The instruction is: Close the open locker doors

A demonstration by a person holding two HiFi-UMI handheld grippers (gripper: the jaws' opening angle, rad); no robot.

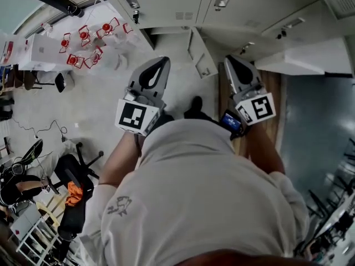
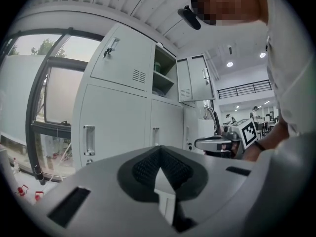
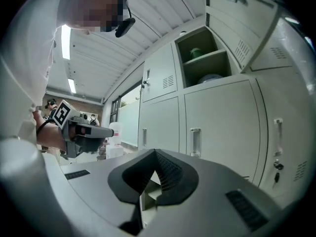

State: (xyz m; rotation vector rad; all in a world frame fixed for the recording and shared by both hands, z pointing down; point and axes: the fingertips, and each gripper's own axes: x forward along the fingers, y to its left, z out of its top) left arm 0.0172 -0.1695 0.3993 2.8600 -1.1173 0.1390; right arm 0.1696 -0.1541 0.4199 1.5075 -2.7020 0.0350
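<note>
A bank of pale grey lockers (image 1: 183,4) stands in front of me. One upper compartment (image 3: 205,58) is open, with a green object and a pale dish on its shelves. Its door (image 3: 247,19) is swung out to the right. That open compartment (image 2: 163,78) and its door (image 2: 195,78) also show in the left gripper view. In the head view the open door (image 1: 199,54) juts out between my two grippers. My left gripper (image 1: 160,61) and right gripper (image 1: 230,60) are both shut, empty, and held short of the lockers.
The lower locker doors (image 2: 116,127) with vertical handles are closed. A white table with red chairs (image 1: 83,43) stands to the left, by a large window (image 2: 44,83). A black office chair with an orange item (image 1: 72,193) is behind on the left.
</note>
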